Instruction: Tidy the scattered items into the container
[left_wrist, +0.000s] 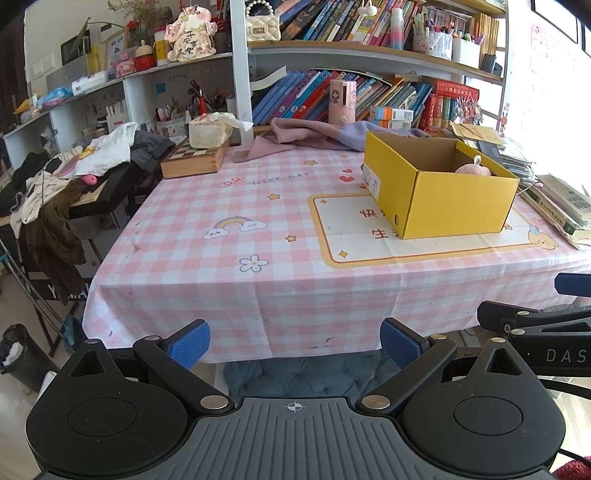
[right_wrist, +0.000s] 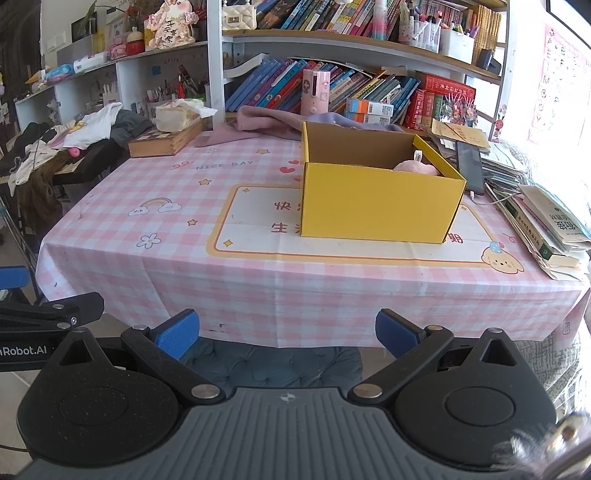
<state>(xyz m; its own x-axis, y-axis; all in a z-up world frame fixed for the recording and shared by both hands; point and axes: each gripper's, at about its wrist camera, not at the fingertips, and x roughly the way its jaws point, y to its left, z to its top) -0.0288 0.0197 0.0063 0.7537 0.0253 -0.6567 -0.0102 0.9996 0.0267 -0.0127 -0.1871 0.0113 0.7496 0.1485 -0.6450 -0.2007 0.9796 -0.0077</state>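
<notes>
both the left tool (left_wrist: 294, 341) and right tool (right_wrist: 287, 332) hang apart and empty off the table's near edge. the pink plush (right_wrist: 415, 166) in the yellow box (right_wrist: 376, 203) near the right edge looks soft and light, best pinched mid-body.

Yellow box (right_wrist: 376, 201) upright, open; pink item (right_wrist: 415, 166) inside.

both grippers, left gripper (left_wrist: 294, 341) and right gripper (right_wrist: 287, 331), share black linkage arms, silver rivets, ribbed grey bases, blue textured pads (left_wrist: 189, 345).

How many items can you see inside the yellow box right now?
1: a pink soft item with a white tag, against the right wall of the yellow box. The near wall hides the floor, so more may lie below.
</notes>
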